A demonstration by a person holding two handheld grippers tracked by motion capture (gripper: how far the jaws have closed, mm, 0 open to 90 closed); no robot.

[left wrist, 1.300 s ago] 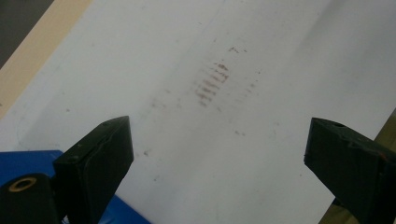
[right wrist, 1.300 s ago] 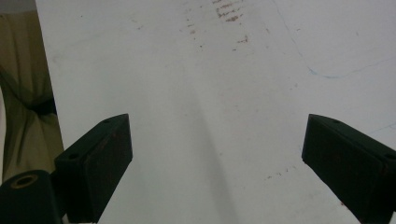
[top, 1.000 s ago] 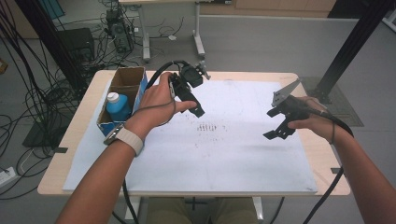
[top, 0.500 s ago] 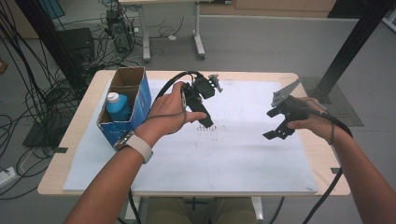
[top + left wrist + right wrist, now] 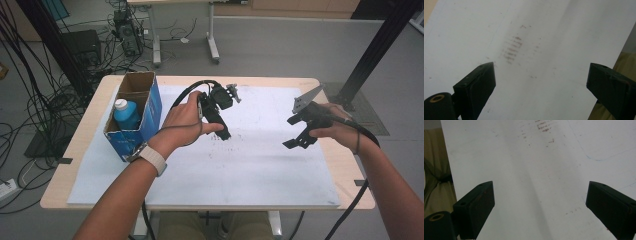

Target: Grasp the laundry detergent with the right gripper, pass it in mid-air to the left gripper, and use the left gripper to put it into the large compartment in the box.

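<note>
Bottle: blue with a white cap, upright in the cardboard box, table's 10 o'clock.
Handling: likely light, rigid, smooth; grip below the cap.
Left gripper: jaws wide, empty.
Right gripper: jaws wide, empty.
</note>
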